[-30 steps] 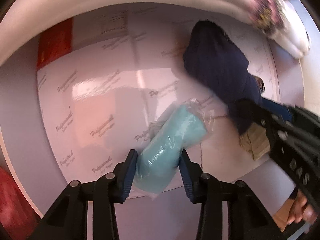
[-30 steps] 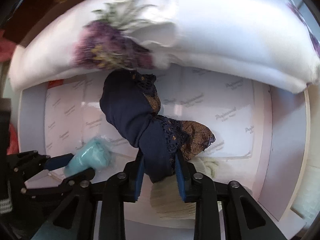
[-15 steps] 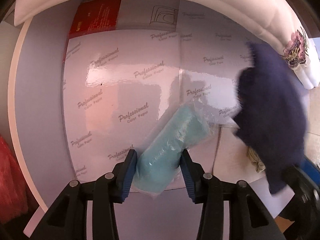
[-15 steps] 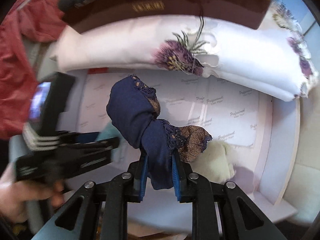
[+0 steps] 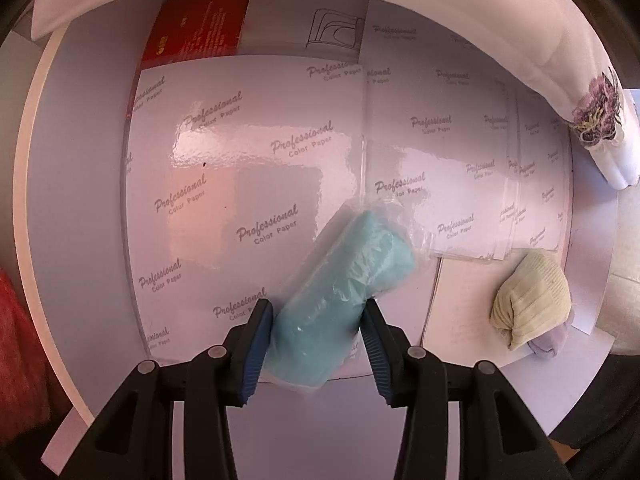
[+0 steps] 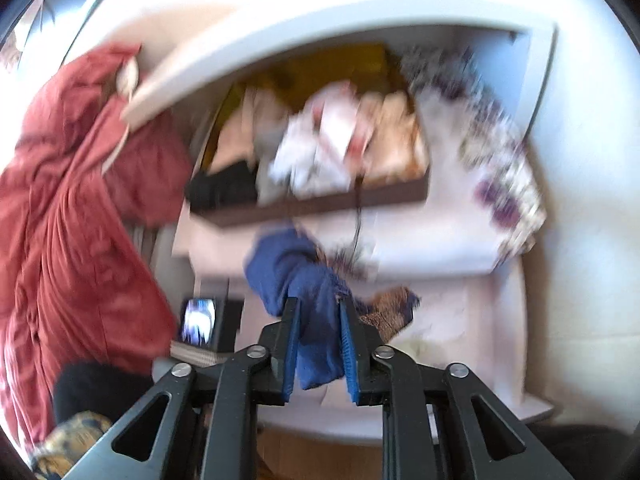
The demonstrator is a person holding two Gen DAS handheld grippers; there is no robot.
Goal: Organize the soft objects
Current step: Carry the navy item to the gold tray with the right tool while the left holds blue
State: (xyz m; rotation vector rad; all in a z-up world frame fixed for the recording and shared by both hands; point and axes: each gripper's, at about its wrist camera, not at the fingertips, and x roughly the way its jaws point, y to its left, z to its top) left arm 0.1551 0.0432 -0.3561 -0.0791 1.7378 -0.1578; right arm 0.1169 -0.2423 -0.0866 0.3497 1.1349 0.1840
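Observation:
A teal cloth roll in a clear plastic wrap (image 5: 344, 280) lies on the glossy white paper sheets (image 5: 248, 152). My left gripper (image 5: 316, 328) points down over the roll's near end, its blue pads touching both sides in a loosened hold. A cream ribbed sock bundle (image 5: 528, 300) rests at the right on a lilac piece (image 5: 550, 340). In the blurred right wrist view my right gripper (image 6: 318, 344) is shut on a navy cloth with brown lace (image 6: 288, 272), held high above the table.
A white floral pillow (image 5: 596, 120) borders the table's far right. A red booklet (image 5: 200, 20) lies at the back. The right wrist view shows a brown tray of folded clothes (image 6: 320, 204), a hanging red garment (image 6: 72, 220) and a white shelf edge (image 6: 280, 40).
My right gripper rose fast with the navy cloth and left the left wrist view, uncovering the cream sock bundle. My left gripper turned about the teal roll and its jaws widened slightly.

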